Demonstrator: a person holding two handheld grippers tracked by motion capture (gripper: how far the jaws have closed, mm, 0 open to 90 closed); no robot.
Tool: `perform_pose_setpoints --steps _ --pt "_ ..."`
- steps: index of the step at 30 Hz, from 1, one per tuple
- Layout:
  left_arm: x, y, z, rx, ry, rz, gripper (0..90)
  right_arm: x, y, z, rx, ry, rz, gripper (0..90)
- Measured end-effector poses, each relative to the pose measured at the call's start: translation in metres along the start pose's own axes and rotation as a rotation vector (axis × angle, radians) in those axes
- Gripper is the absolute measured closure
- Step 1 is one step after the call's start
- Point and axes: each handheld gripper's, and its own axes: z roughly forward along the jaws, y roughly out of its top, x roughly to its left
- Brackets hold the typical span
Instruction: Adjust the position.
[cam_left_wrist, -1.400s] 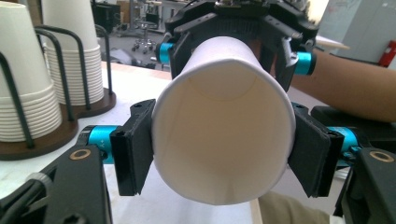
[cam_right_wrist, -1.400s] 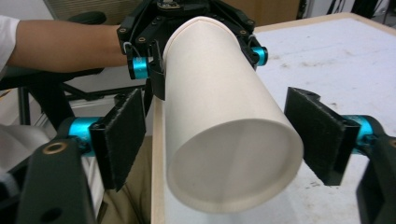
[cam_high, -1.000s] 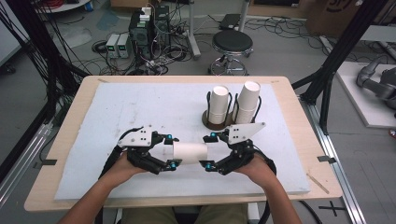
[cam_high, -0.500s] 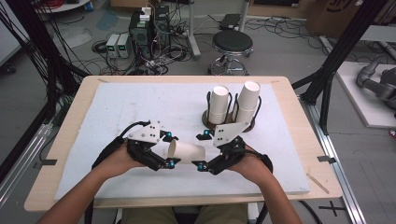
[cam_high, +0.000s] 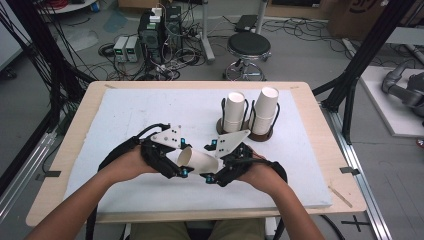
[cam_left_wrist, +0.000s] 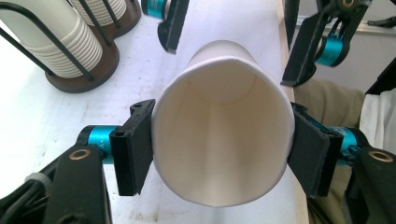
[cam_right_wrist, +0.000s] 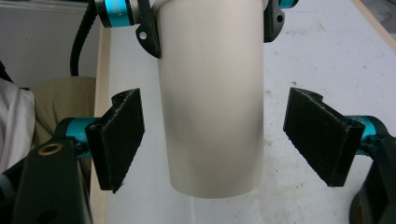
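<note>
Left tongs (cam_left_wrist: 219, 144) clamped on paper cup (cam_left_wrist: 219, 140) near its rim. Right tongs (cam_right_wrist: 215, 140) spread, straddling cup's base without contact. Held above bench (cam_high: 125, 115).

High view – fixed above person's side, looks forward and down over whole table (cam_high: 310, 100), floor clutter beyond. Left gripper view – rides low, very near, faces into open mouth of paper cup (cam_left_wrist: 219, 126), cup stacks (cam_left_wrist: 56, 42) behind. Right gripper view – equally near, faces cup's closed end. All three share cup and white table top.
</note>
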Motion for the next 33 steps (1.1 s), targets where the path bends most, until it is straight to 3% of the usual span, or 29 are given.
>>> perform_pose_setpoints --steps 13,20,27,33 --pt "-0.001 0.012 0.005 0.083 -0.009 0.025 31.4 0.0 0.003 0.018 0.08 0.004 -0.028 22.0" --pt "-0.002 0.016 0.012 0.127 -0.015 0.042 31.3 0.002 0.005 0.026 0.117 0.011 -0.039 29.1" --pt "-0.002 0.014 0.016 0.144 -0.01 0.04 31.2 0.002 0.005 0.029 0.128 0.01 -0.052 35.0" --pt "-0.003 0.013 0.019 0.129 -0.012 0.025 30.0 0.002 0.002 0.032 0.134 0.031 -0.026 35.3"
